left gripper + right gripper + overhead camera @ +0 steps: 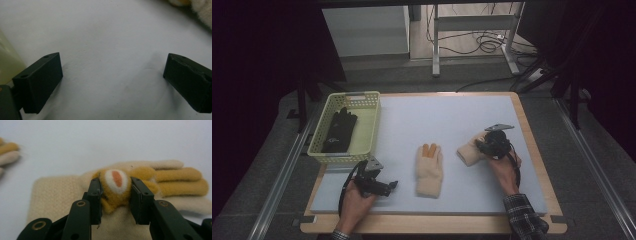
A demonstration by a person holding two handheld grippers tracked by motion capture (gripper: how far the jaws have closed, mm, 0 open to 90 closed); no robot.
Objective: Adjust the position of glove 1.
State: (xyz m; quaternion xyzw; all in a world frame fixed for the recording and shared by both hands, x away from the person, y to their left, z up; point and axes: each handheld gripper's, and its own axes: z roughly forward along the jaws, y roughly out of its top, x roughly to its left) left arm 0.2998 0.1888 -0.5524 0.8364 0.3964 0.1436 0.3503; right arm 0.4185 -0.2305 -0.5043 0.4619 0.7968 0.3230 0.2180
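Two cream knit gloves with mustard fingers lie on the white mat point(447, 115). One glove point(429, 170) lies flat in the middle. The other glove point(466, 153) is to its right, under my right gripper point(484, 145). In the right gripper view my right gripper point(116, 187) is shut on a raised mustard patch with a white and orange oval on that glove point(57, 192). My left gripper point(393, 186) rests low at the front left of the mat. Its jaws stand wide apart, open point(112, 65), with bare mat between them.
A pale yellow basket point(367, 95) at the left back of the mat holds a black glove point(338, 131). The basket's wall point(6, 62) shows at the left of the left gripper view. The mat lies on a wooden board point(532, 145).
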